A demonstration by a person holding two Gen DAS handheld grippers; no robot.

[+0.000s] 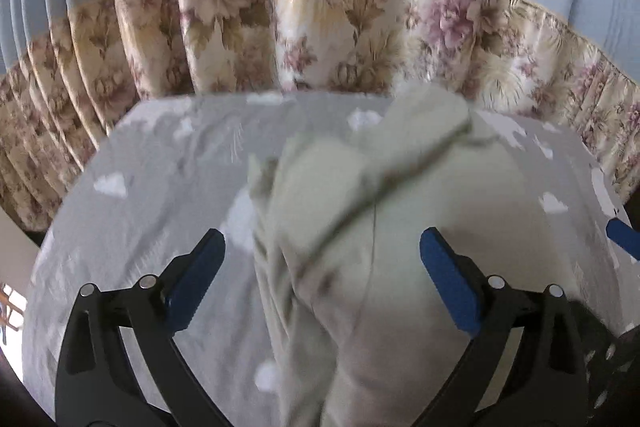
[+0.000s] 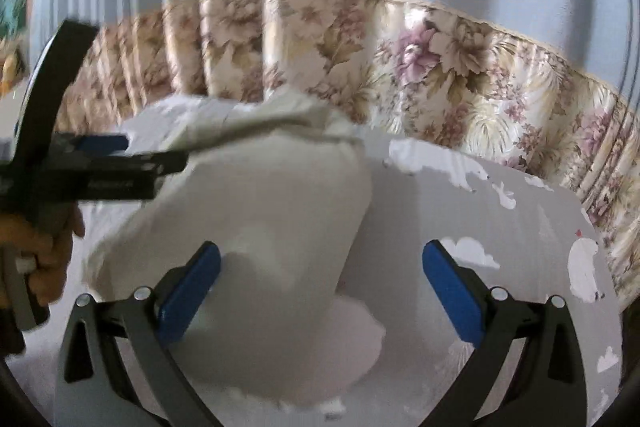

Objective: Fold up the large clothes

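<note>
Pale green garment (image 1: 360, 235) lies bunched on the grey cloud-print sheet (image 1: 152, 211). Left gripper (image 1: 322, 251) and right gripper (image 2: 322, 263): jaws spread wide above it, gripping nothing.

Your left wrist camera looks forward between its two blue-padded fingers (image 1: 450, 277), low and close over the grey cloud-printed bed sheet (image 1: 160, 163), facing the far edge and the floral pleated curtain (image 1: 320, 27). Your right wrist camera sits just as low, facing the same way — the other gripper enters at its left edge. Both views share the pale cream crumpled garment (image 2: 260, 207), the sheet's far edge and the curtain.
</note>
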